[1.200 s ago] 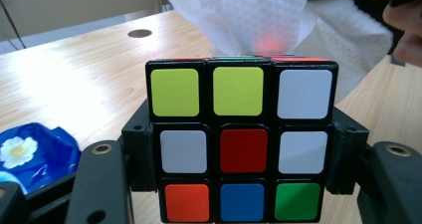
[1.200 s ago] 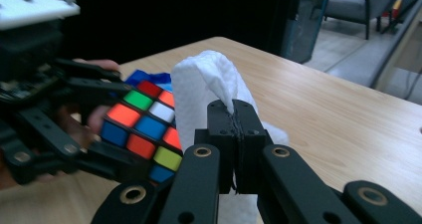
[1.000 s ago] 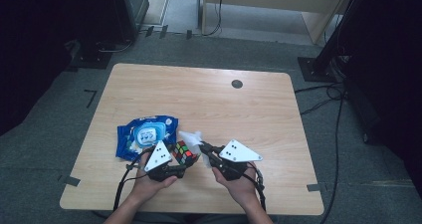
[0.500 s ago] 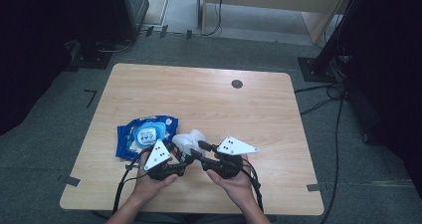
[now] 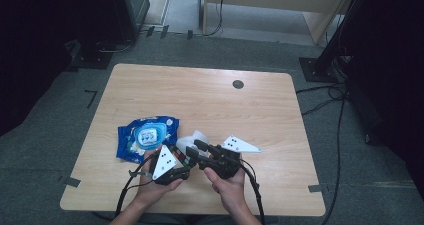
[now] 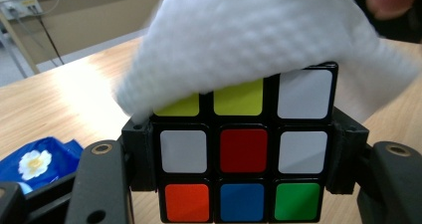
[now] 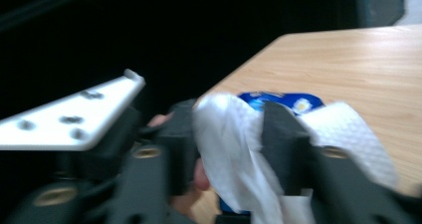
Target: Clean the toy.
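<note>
dark floor and cabinets ring a pale wooden table [image 5: 210, 105], with a blue wipes pack [image 5: 145, 137] near its front left. the left gripper [image 5: 176, 166] is clamped on a puzzle cube [image 6: 243, 149] by two opposite sides; rigid and slick-faced, it likely suits that flat-sided hold. the right gripper [image 7: 229, 149] pinches a soft, light white wipe [image 6: 259, 40], draped over the cube's top edge. both hands sit close together just above the table's front edge, jaws angled toward each other.
</note>
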Available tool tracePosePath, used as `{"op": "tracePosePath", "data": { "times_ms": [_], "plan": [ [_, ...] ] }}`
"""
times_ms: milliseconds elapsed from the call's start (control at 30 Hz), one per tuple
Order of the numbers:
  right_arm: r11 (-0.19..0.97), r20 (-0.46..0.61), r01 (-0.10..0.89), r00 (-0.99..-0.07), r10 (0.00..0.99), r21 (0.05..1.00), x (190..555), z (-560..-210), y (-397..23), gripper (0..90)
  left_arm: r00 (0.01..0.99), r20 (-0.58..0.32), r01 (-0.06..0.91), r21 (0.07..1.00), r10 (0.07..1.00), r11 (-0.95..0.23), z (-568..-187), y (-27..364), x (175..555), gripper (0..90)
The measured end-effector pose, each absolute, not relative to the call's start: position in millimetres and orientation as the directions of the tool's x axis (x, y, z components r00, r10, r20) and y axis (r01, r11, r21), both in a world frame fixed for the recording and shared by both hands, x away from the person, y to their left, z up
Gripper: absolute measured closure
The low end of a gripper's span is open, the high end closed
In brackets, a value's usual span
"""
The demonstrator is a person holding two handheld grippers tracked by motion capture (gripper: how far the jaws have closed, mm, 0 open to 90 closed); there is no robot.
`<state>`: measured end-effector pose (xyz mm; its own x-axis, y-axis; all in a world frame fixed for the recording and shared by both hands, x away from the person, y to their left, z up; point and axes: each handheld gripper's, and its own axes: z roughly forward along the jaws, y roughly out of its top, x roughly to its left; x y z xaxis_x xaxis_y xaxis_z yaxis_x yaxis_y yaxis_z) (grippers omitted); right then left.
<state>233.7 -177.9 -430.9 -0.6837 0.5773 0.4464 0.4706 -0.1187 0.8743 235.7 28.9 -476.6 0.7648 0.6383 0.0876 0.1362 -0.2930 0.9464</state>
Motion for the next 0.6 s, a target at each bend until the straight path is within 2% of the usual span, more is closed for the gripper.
{"op": "tracePosePath", "data": {
  "times_ms": [67, 167, 267, 367, 500, 600],
  "plan": [
    [-0.092, 0.428, 0.474, -0.674, 0.602, 0.876, 234.5, -435.1, -176.3, 78.9, 0.767, 0.084, 0.132, 0.949, 0.636, -0.285, -475.5, 29.1, 234.9, 34.3],
    [-0.100, 0.439, 0.483, -0.665, 0.605, 0.870, 237.3, -438.4, -179.3, 85.9, 0.771, 0.091, 0.119, 0.952, 0.631, -0.283, -475.7, 29.6, 233.0, 34.3],
    [-0.103, 0.426, 0.481, -0.633, 0.647, 0.871, 240.4, -440.1, -185.6, 87.7, 0.765, 0.103, 0.106, 0.954, 0.635, -0.282, -474.0, 30.0, 231.7, 34.3],
    [-0.088, 0.396, 0.466, -0.620, 0.678, 0.880, 240.0, -441.6, -190.9, 88.3, 0.766, 0.072, 0.131, 0.955, 0.639, -0.265, -473.9, 32.2, 234.4, 34.3],
    [-0.048, 0.350, 0.437, -0.645, 0.680, 0.898, 234.0, -440.0, -189.6, 88.6, 0.750, 0.041, 0.160, 0.957, 0.660, -0.241, -474.2, 35.2, 238.5, 34.4],
    [-0.023, 0.326, 0.404, -0.703, 0.632, 0.915, 226.7, -435.4, -182.1, 88.6, 0.750, 0.027, 0.174, 0.956, 0.661, -0.236, -474.0, 37.6, 240.9, 34.4]
  ]
}}
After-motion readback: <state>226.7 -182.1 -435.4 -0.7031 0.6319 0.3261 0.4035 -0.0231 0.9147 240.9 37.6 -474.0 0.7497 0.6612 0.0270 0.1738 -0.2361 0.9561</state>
